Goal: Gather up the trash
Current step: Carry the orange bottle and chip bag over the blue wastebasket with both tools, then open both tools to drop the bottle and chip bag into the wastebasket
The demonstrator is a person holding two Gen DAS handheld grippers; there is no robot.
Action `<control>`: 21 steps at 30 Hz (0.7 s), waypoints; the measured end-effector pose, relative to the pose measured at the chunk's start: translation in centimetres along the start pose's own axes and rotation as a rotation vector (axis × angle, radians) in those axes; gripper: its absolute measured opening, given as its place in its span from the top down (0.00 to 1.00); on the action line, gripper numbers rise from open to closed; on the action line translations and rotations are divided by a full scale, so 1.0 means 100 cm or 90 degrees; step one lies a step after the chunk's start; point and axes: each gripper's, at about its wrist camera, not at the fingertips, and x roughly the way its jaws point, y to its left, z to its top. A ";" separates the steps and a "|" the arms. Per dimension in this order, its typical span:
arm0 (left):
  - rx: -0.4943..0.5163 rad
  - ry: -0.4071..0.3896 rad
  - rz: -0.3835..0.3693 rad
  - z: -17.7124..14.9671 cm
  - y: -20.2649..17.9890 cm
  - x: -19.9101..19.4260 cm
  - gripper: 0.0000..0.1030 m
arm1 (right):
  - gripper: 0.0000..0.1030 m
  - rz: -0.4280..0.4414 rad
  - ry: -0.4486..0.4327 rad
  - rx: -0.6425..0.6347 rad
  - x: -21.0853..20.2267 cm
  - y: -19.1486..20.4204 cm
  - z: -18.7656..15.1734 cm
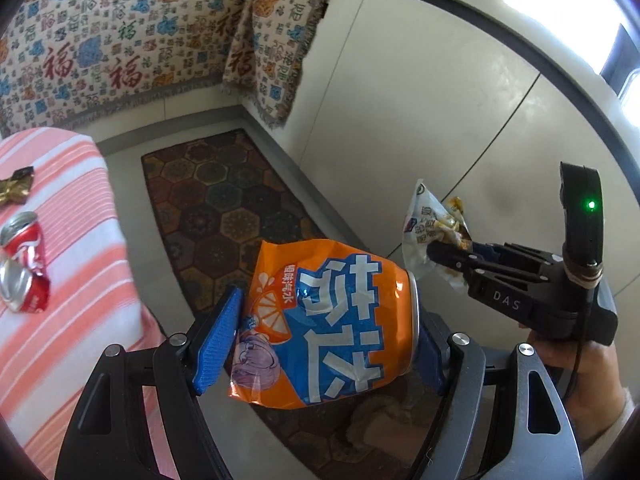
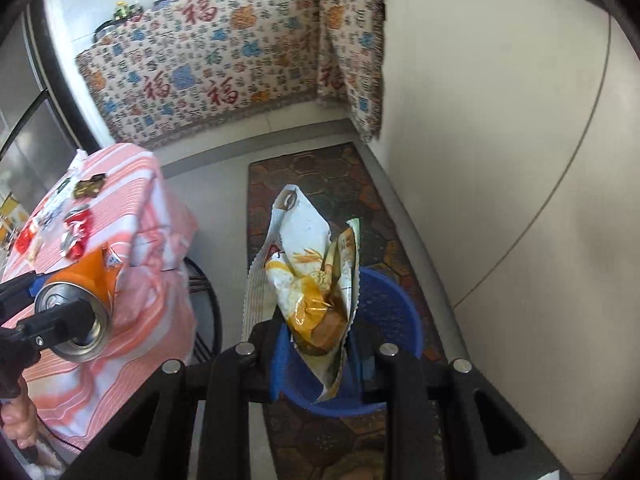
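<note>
Orange and blue, the crushed soda can point(image 1: 320, 320) lies sideways between the blue pads of the left tongs point(image 1: 324, 328), which clench it end to end; its long axis runs across the jaws, the silver top rim toward the right pad. It hangs in the air above the patterned rug point(image 1: 224, 208), beside the pink-striped tabletop point(image 1: 80, 240). The right tongs point(image 2: 316, 360) pinch a crumpled white-and-yellow snack wrapper point(image 2: 312, 272) that stands roughly upright, its long axis pointing up and away from the jaws, directly over a blue perforated basket point(image 2: 396, 304) on the rug. A crushed red can point(image 1: 24, 264) and a dark wrapper point(image 1: 18, 188) lie on the tabletop.
</note>
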 end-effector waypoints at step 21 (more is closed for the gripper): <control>-0.014 0.062 -0.014 0.015 -0.026 0.106 0.24 | 0.75 -0.001 0.080 0.076 0.076 -0.083 -0.010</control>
